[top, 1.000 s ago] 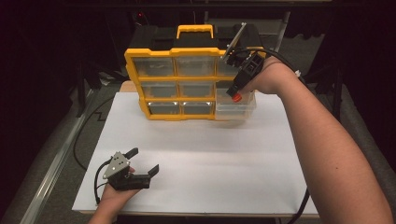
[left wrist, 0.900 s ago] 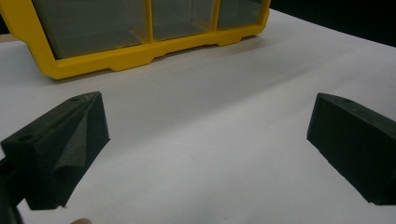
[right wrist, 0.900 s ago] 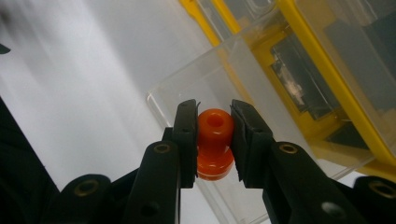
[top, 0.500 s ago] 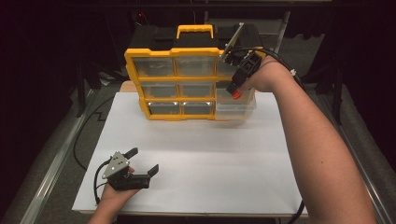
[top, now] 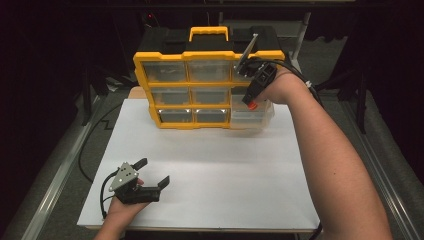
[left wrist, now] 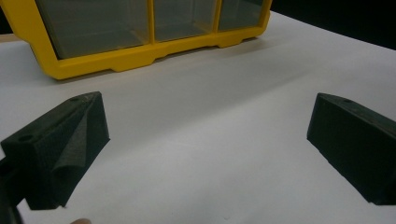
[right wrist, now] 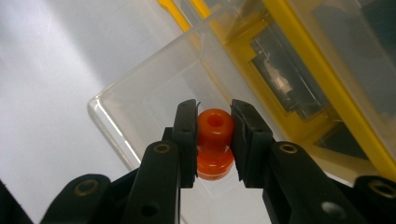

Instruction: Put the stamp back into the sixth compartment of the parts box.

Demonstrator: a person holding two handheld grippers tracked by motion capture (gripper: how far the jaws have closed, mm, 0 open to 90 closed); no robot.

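A yellow organizer (top: 200, 87) with clear drawers stands at the back of the white table (top: 210, 170). Its bottom right drawer (top: 252, 117) is pulled out toward me. My right gripper (top: 251, 102) hangs over that drawer, shut on a small orange spool-shaped piece (right wrist: 215, 140); the clear drawer (right wrist: 154, 107) lies directly beneath the piece. My left gripper (top: 152, 172) rests near the front left of the table, open and holding nothing. In the left gripper view its pads (left wrist: 60, 149) stand wide apart, facing the organizer's lower drawers (left wrist: 140, 28).
A black handle area and yellow grip (top: 209, 34) top the organizer. Metal rails (top: 60, 175) run along both sides of the table. A cable (top: 102, 197) trails from the left gripper. White tabletop stretches between the organizer and the left hand.
My right gripper has sunk a little toward the pulled-out drawer, still holding the orange piece. The left gripper has stayed put.
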